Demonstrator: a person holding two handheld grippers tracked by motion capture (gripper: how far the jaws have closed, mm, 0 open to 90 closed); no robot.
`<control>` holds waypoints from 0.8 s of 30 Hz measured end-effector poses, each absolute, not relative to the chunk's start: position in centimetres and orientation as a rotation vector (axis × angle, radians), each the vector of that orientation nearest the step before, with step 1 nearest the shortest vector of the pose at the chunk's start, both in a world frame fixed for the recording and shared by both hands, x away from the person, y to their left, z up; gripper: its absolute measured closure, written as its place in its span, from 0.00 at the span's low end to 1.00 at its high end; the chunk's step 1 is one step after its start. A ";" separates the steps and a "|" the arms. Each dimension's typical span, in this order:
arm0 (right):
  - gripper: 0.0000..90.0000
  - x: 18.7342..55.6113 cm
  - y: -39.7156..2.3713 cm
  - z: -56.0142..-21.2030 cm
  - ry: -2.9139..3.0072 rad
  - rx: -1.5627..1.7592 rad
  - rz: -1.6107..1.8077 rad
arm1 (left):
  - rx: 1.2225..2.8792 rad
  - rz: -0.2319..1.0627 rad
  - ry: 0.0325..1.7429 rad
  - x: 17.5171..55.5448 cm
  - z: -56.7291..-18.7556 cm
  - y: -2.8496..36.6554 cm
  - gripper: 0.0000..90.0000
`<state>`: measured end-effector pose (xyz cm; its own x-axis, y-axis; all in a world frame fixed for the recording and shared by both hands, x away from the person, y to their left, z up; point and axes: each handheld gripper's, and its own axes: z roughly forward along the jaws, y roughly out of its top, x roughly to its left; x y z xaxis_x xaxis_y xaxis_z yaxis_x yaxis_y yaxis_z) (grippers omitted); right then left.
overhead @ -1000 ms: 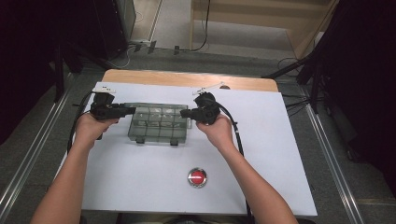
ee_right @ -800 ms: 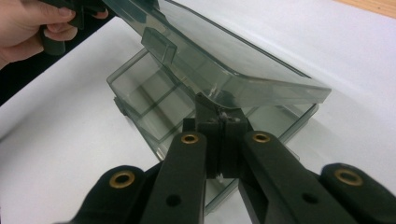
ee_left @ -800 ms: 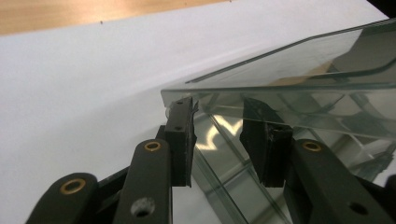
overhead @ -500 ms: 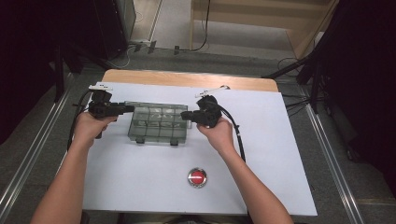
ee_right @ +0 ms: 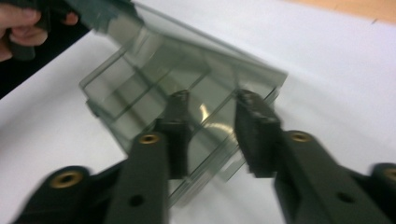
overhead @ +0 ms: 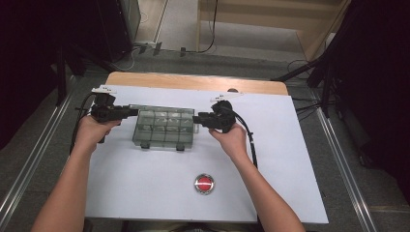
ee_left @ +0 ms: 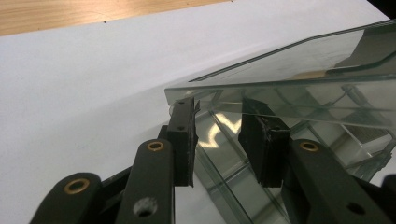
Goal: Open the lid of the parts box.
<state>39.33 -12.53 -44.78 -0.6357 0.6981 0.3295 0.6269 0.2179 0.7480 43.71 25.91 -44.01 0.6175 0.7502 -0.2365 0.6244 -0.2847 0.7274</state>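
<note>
**Item: box** (overhead: pixel 163 128). Clear, w/ compartments and a hinged lid (ee_left: pixel 299 60). Sits on the white surface (overhead: pixel 145 193), left of centre towards the far side, long side running left-right, between the two tools.
- Lid: in the left gripper view it stands up off the tray at the left end, tilted. How far it is raised, can't tell.
- Contents: none made out through the plastic.

**Left tool** (overhead: pixel 133 112). At the box's left end, pointing right, approx. level.
- State: released. The pads (ee_left: pixel 183 135) stand apart w/ the tray's end wall between them and their tips up under the lid rim. No pinch seen.
- Prob. reason: placed to prop or steady the lid edge from that side.

**Right tool** (overhead: pixel 197 118). At the box's right end, pointing left and facing the other tool.
- State: released. Jaws have just been opening, and the pads (ee_right: pixel 254 126) straddle the box's end wall w/o pressing on it. Picture is blurred.
- Prob. reason: a tool at each end keeps the box from sliding while the lid is worked.

**Hands.**
- Left hand (overhead: pixel 92 130): wrapped round its tool's grip.
- Right hand (overhead: pixel 232 137): same.
- Forearms: come in from the near edge and spread outward, wrists low over the surface.

**Other.**
- Red button (overhead: pixel 204 183): near-centre of the surface, well apart from the box.
- Wood strip (overhead: pixel 193 82): along the far edge.
</note>
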 end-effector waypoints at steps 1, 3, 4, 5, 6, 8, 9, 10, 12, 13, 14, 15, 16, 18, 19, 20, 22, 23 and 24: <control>0.68 39.5 -12.6 -44.9 2.375 1.303 1.413 | 2.004 0.192 1.082 43.7 -44.0 25.9 0.73; 0.65 39.7 -12.6 -45.0 2.346 1.293 1.416 | 2.003 0.191 1.081 43.7 -44.0 25.9 0.73; 0.63 39.8 -12.5 -45.1 2.338 1.288 1.414 | 2.001 0.190 1.079 43.8 -44.0 25.9 0.73; 0.63 39.9 -12.5 -45.2 2.325 1.279 1.415 | 2.001 0.190 1.079 43.8 -44.0 25.9 0.73; 0.63 40.0 -12.4 -45.4 2.321 1.271 1.416 | 2.002 0.192 1.077 43.8 -44.0 25.9 0.73; 0.62 40.2 -12.2 -45.5 2.312 1.266 1.410 | 2.010 0.194 1.078 43.8 -44.0 25.9 0.73; 0.62 40.3 -12.0 -45.6 2.310 1.260 1.410 | 2.015 0.198 1.079 43.8 -43.9 25.8 0.73; 0.62 40.3 -12.0 -45.6 2.310 1.260 1.410 | 2.015 0.198 1.079 43.8 -43.9 25.8 0.73; 0.62 40.6 -11.5 -45.7 2.313 1.247 1.396 | 2.017 0.204 1.072 43.9 -43.8 25.6 0.73; 0.62 40.6 -11.5 -45.7 2.313 1.247 1.396 | 2.017 0.204 1.072 43.9 -43.8 25.6 0.73; 0.62 40.7 -11.2 -45.8 2.295 1.234 1.392 | 2.022 0.209 1.068 43.9 -43.7 25.5 0.72; 0.62 40.8 -11.1 -45.8 2.286 1.226 1.397 | 2.021 0.209 1.070 43.9 -43.7 25.5 0.72; 0.62 40.9 -11.0 -45.8 2.280 1.231 1.397 | 2.018 0.211 1.070 43.9 -43.7 25.5 0.72; 0.62 41.2 -10.9 -45.9 2.282 1.232 1.388 | 2.019 0.212 1.070 44.0 -43.6 25.5 0.72; 0.63 41.3 -10.8 -45.9 2.283 1.231 1.389 | 2.021 0.219 1.070 44.0 -43.6 25.4 0.72; 0.63 41.4 -10.8 -45.9 2.280 1.232 1.387 | 2.019 0.218 1.070 44.1 -43.6 25.4 0.72; 0.64 41.5 -10.7 -45.9 2.278 1.228 1.385 | 2.018 0.220 1.070 44.1 -43.6 25.3 0.72; 0.65 41.7 -10.7 -46.0 2.275 1.225 1.384 | 2.012 0.214 1.072 44.2 -43.5 25.3 0.72; 0.65 41.7 -10.7 -46.0 2.275 1.225 1.384 | 2.014 0.212 1.073 44.2 -43.5 25.3 0.72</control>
